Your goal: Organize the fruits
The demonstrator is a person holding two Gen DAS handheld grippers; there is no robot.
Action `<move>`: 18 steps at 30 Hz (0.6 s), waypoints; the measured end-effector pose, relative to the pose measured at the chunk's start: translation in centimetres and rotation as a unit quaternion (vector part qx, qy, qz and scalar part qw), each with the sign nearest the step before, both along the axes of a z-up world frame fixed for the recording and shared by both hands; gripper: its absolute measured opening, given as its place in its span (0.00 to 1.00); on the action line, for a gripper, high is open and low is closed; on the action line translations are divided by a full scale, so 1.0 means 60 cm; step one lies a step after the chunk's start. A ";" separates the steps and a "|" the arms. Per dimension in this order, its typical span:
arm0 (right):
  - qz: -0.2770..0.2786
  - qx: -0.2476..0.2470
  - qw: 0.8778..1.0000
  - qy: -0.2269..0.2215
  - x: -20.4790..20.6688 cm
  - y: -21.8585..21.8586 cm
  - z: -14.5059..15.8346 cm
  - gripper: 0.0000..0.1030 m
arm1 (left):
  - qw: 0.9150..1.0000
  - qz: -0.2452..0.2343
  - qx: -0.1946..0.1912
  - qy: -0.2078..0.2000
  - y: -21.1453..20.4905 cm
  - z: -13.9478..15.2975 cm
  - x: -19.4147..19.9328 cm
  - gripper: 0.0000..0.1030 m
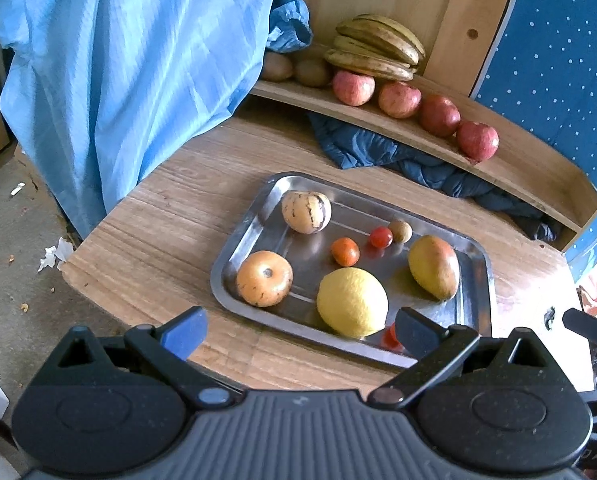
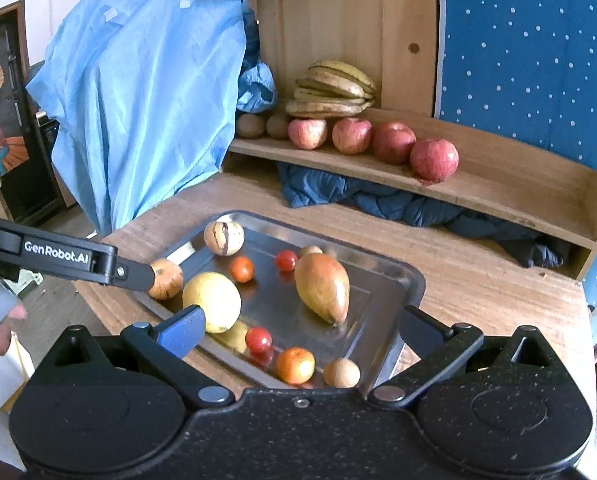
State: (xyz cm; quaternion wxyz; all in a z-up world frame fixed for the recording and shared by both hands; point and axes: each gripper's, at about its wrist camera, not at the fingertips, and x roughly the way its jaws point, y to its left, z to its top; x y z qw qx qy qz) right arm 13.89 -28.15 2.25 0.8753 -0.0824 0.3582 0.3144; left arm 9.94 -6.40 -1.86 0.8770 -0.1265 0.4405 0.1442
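A steel tray (image 1: 254, 216) (image 2: 402, 280) on the wooden table holds a yellow lemon (image 1: 352, 302) (image 2: 211, 300), a mango (image 1: 434, 266) (image 2: 322, 286), a striped pale melon (image 1: 306, 212) (image 2: 223, 238), an orange round fruit (image 1: 264, 278) (image 2: 165, 279), small tomatoes (image 1: 380, 237) (image 2: 258, 339) and small oranges (image 1: 345, 251) (image 2: 295, 365). My left gripper (image 1: 298, 330) is open and empty, above the tray's near edge. My right gripper (image 2: 300, 326) is open and empty over the tray's near corner. The left gripper's finger (image 2: 134, 274) reaches in beside the orange fruit.
A wooden shelf (image 1: 538, 176) (image 2: 538, 196) at the back carries bananas (image 1: 378, 46) (image 2: 330, 90), several red apples (image 1: 438, 116) (image 2: 392, 142) and kiwis (image 2: 250, 125). A light blue cloth (image 1: 130, 64) hangs at left. A dark blue cloth (image 1: 398, 160) lies under the shelf.
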 end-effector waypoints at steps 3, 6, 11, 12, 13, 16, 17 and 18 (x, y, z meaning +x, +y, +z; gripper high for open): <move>0.002 -0.004 1.000 0.009 -0.003 -0.002 -0.005 0.99 | 1.000 -0.004 0.003 0.006 0.001 -0.005 -0.003 0.99; 0.001 -0.008 1.000 0.015 -0.004 -0.003 -0.010 0.99 | 1.000 -0.013 0.004 0.011 0.003 -0.008 -0.005 0.99; -0.013 -0.014 0.999 0.032 -0.002 -0.006 -0.018 0.99 | 0.999 -0.028 0.011 0.012 0.007 -0.011 -0.008 0.99; -0.016 -0.015 0.999 0.034 -0.002 -0.006 -0.019 0.99 | 0.999 -0.030 0.013 0.014 0.008 -0.011 -0.008 0.99; -0.020 -0.015 0.999 0.037 -0.003 -0.005 -0.021 0.99 | 0.999 -0.032 0.015 0.015 0.010 -0.011 -0.009 0.99; -0.032 -0.016 0.998 0.043 -0.006 -0.003 -0.022 0.99 | 0.999 -0.035 0.021 0.022 0.016 -0.012 -0.010 0.99; -0.036 -0.016 0.998 0.045 -0.008 -0.001 -0.021 0.99 | 0.999 -0.036 0.022 0.024 0.019 -0.013 -0.009 0.99; -0.039 -0.016 0.998 0.046 -0.009 0.001 -0.021 0.99 | 0.999 -0.038 0.023 0.026 0.021 -0.014 -0.010 0.99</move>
